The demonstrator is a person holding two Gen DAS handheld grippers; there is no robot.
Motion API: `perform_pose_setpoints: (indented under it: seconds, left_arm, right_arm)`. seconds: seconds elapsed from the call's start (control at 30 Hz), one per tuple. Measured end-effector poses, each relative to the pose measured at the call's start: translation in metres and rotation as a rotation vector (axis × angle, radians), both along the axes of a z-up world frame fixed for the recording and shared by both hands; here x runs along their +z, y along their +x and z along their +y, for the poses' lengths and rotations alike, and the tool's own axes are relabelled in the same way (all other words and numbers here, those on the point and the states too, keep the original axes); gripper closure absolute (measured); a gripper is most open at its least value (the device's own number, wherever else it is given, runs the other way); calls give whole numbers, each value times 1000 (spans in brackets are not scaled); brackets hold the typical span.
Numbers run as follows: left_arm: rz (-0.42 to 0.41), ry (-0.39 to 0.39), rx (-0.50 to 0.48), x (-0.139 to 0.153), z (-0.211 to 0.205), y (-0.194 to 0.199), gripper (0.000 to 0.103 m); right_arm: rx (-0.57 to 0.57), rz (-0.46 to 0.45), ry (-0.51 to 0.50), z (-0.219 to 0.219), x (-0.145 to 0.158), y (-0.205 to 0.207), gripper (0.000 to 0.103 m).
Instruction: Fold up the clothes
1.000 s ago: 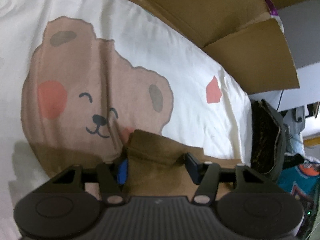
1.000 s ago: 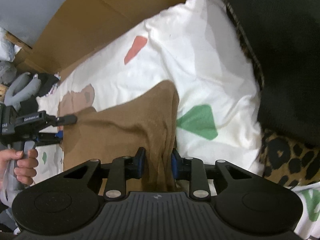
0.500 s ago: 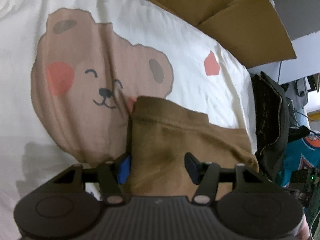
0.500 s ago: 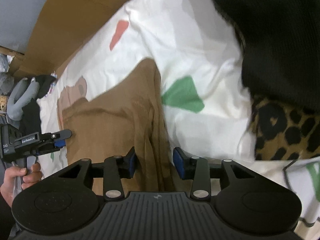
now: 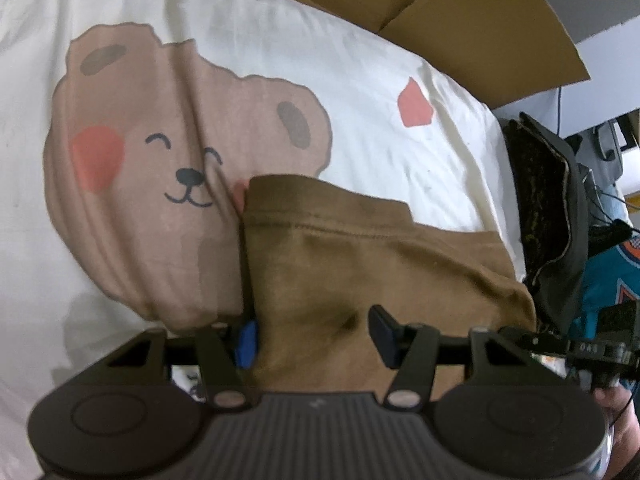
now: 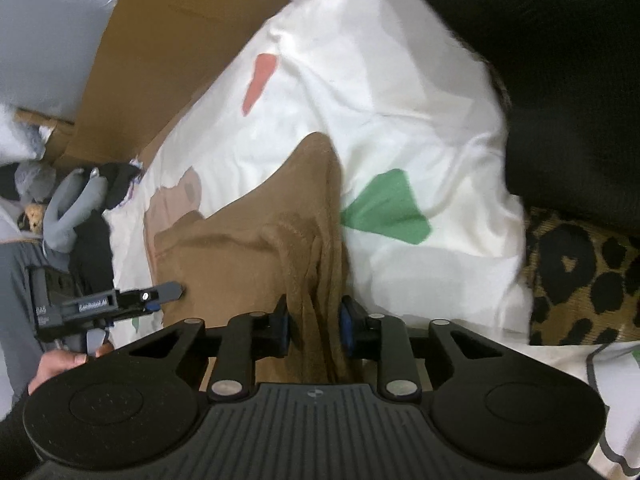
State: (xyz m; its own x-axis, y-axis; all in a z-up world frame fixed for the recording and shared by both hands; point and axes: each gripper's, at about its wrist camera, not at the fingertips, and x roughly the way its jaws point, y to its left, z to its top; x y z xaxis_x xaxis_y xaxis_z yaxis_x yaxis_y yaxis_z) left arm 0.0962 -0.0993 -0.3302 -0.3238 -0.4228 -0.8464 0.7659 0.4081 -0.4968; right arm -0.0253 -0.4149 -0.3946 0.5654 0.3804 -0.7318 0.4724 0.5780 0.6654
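Jaws of right tool (image 6: pixel 313 327) just closed, pinching brown garment (image 6: pixel 248 256).

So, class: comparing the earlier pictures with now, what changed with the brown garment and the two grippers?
The right gripper opened, then closed again on the bunched brown garment. More of the garment now spreads ahead of the left gripper, whose jaws stayed apart. The bear sheet lay unchanged.

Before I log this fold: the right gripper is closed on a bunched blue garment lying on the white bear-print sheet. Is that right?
Not quite: the garment is brown, not blue, as the right wrist view shows. The rest stands: the right gripper is closed on its bunched fold, and it lies on the white bear-print sheet.
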Motion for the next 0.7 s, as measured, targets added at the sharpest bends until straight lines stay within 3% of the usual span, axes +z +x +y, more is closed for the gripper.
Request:
perform_pose_setpoints:
  seconds: [0.07, 0.23, 0.6, 0.7]
  left_arm:
    - [3, 2, -4, 1, 0, 1, 45]
    - [23, 22, -8, -1, 2, 4, 46]
    - [-8, 69, -28, -1, -2, -3, 47]
    - [-14, 71, -29, -1, -2, -4, 47]
  right_arm:
    - [1, 12, 8, -1, -4, 0, 63]
    - [47, 41, 50, -1, -13, -1, 56]
    - [-13, -8, 153, -7, -29, 0, 56]
    - [-12, -14, 154, -6, -28, 3, 66]
